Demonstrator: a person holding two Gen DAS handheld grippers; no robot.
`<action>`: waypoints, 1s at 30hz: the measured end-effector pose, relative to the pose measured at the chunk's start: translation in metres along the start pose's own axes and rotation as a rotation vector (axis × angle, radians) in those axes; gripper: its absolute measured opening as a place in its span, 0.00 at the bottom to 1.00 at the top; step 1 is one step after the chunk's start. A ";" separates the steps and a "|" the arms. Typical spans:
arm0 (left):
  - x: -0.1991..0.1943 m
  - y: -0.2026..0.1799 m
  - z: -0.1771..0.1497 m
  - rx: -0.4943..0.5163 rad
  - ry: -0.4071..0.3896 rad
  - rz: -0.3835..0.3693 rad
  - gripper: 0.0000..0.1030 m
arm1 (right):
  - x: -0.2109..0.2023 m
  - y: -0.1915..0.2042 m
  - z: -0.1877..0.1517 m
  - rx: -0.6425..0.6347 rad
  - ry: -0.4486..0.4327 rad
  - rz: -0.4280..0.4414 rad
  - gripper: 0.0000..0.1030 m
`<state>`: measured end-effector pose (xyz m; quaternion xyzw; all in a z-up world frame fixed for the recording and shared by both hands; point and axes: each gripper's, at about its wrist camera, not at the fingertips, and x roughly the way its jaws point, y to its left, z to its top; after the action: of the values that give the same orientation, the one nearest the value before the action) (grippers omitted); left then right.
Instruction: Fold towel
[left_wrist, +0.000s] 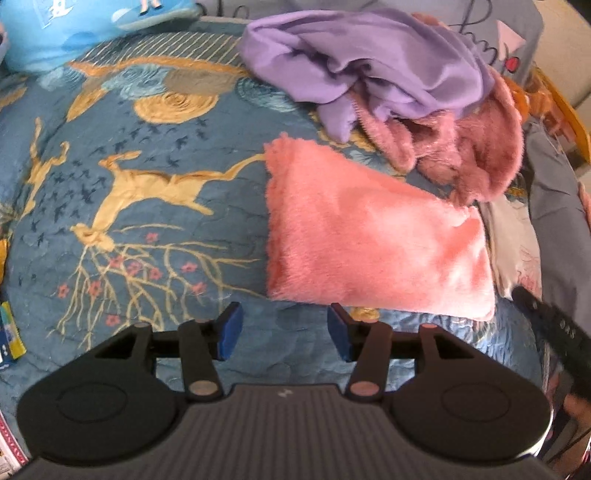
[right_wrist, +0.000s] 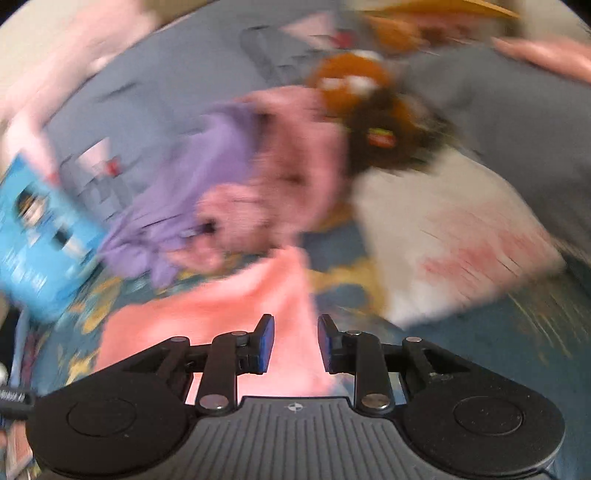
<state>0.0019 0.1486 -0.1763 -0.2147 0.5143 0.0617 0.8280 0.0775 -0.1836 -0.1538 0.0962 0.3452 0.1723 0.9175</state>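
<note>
Already folded into a neat rectangle, the pink towel (left_wrist: 373, 236) lies flat on the blue patterned bedspread (left_wrist: 155, 221) — just beyond the left gripper (left_wrist: 284, 332), whose blue pads stand apart and empty. Behind it sit a crumpled purple cloth (left_wrist: 369, 62) and a mauve furry towel (left_wrist: 469, 147). The right gripper (right_wrist: 295, 341) hovers over the pink towel's edge, jaws parted — its view blurred.

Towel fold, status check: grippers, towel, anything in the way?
Left hand-held gripper open, empty, short of pink towel. Right hand-held gripper open over it, view blurred. Towel folded flat. Purple cloth and darker pink towel heaped behind.
</note>
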 end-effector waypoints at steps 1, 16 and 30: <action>-0.002 0.000 0.000 0.008 -0.004 0.002 0.54 | 0.007 0.010 0.005 -0.066 0.007 0.021 0.26; -0.023 0.005 0.006 0.115 -0.055 0.037 0.56 | 0.104 0.129 0.034 -0.704 0.139 0.192 0.26; -0.023 0.013 0.011 0.104 -0.053 -0.015 0.56 | 0.141 0.155 0.021 -0.789 0.223 0.217 0.18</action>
<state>-0.0043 0.1672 -0.1556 -0.1734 0.4931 0.0346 0.8518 0.1519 0.0119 -0.1776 -0.2458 0.3380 0.3960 0.8176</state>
